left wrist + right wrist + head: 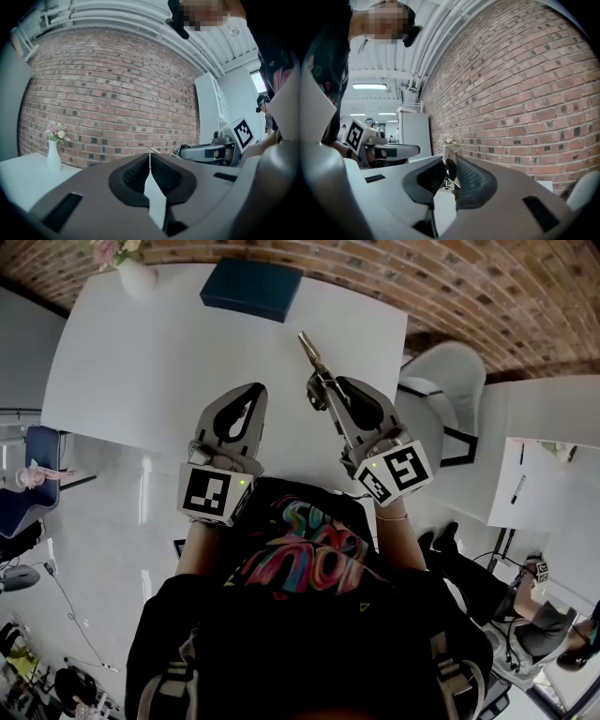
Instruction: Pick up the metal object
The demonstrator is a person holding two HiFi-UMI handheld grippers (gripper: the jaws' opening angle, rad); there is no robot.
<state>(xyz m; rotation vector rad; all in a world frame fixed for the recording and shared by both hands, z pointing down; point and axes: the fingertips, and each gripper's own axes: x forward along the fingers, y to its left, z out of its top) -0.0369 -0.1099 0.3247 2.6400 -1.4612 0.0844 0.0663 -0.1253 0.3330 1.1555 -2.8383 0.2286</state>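
Bg: brick wall [117,93] behind white table [141,362] — 1 white chair [455,371] at rt, strip light [370,86] overhead.

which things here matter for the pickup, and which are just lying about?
In the job:
- metal object
- right tool, shut on the metal object

Lying about:
- dark blue box
- vase with flowers
- white chair
- left tool, shut, empty

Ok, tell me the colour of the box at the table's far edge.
Dark teal-blue; the box shows best in the head view.
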